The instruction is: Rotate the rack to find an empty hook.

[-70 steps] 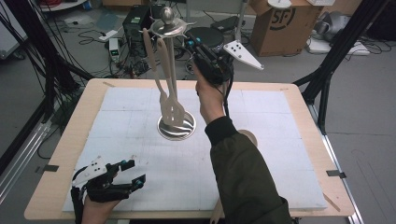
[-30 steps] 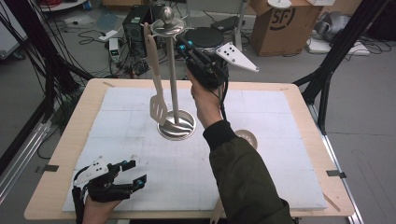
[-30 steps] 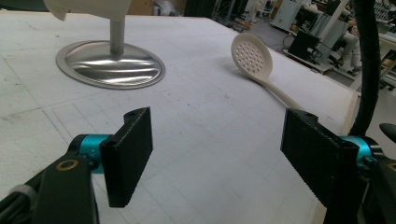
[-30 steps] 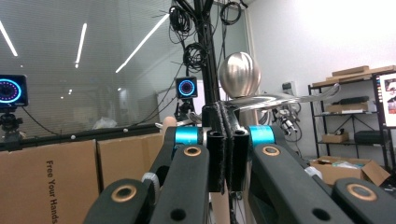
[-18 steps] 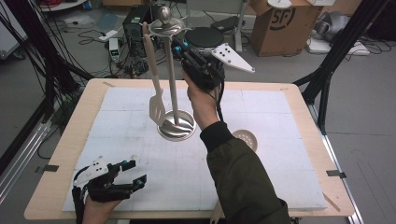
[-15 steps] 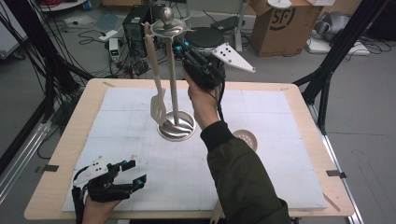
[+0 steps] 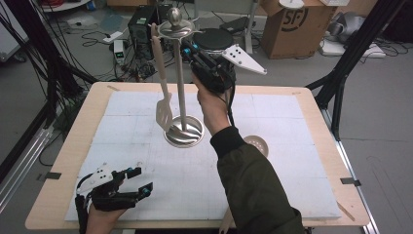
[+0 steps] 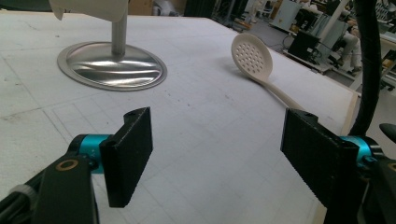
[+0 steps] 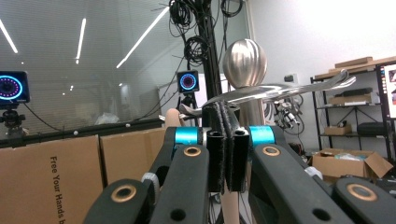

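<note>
Hanging a utensil on the stand's top ring

A thin cream handle (image 9: 232, 205) hangs between the right gripper (image 9: 227, 154)'s pressed-together jaws, up by the stand (image 7: 179, 73)'s knob; ease its end over a hook before letting go. The spatula (image 7: 163, 105) hangs opposite. The left gripper (image 8: 219, 154) rests spread and empty near the slotted spoon (image 8: 254, 60).

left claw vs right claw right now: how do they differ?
The left claw stands wide open with nothing between its pads; the right claw is shut. The left claw rests low on the table's near edge; the right claw is raised beside the utensil stand's top. Both have black pads.
</note>
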Motion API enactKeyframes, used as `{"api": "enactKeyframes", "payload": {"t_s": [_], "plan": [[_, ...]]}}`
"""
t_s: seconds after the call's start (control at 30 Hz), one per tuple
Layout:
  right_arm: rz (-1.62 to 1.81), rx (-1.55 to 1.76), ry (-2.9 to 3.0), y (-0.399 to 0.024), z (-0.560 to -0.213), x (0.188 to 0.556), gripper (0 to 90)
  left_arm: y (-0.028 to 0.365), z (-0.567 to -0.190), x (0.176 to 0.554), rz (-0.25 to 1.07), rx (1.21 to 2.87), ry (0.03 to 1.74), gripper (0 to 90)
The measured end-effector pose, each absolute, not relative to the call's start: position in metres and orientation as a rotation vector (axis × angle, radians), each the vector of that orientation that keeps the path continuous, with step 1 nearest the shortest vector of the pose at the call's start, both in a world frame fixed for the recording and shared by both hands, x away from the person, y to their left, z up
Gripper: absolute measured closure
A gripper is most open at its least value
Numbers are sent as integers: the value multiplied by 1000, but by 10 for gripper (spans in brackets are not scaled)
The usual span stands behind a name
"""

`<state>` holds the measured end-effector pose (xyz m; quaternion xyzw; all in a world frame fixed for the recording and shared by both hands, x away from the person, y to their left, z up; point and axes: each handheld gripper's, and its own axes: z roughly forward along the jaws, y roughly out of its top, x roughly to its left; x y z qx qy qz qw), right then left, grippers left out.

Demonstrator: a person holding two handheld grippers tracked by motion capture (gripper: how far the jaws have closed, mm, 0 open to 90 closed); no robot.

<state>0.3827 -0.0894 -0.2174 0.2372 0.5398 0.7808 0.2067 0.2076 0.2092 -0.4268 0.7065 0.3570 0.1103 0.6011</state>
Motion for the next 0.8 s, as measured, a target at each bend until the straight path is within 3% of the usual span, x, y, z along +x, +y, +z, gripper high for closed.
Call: {"api": "enactKeyframes", "payload": {"t_s": [0.23,0.33,0.5,0.8], "plan": [[2151,665,1506,-96,-223,377,806,210,-427,207,255,1636,828,257],[2142,676,1513,-102,-225,374,672,210,-427,207,258,1640,828,257],[2141,701,1537,-117,-228,370,543,208,-428,208,255,1649,827,257],[2120,670,1545,-146,-240,352,501,207,-429,208,257,1659,831,257]]}}
